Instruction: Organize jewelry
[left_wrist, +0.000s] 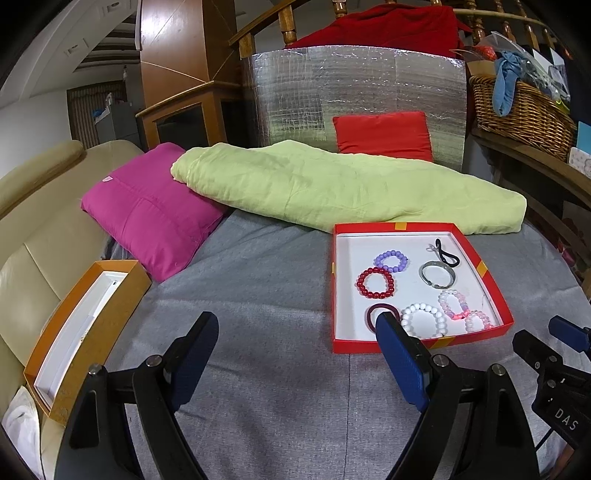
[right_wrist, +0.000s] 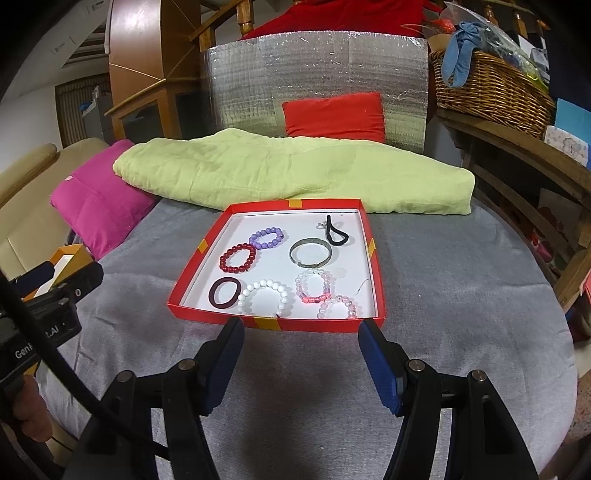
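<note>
A red tray with a white floor lies on the grey cover. In it lie a purple bead bracelet, a red bead bracelet, a metal bangle, a black loop, a dark hair tie, a white bead bracelet and two pink bead bracelets. An orange box with a white inside sits at the left. My left gripper is open and empty, left of the tray. My right gripper is open and empty, just short of the tray's near edge.
A green folded blanket, a magenta cushion and a red cushion lie behind the tray before a silver foil panel. A wicker basket stands on a wooden shelf at right. A beige sofa is at left.
</note>
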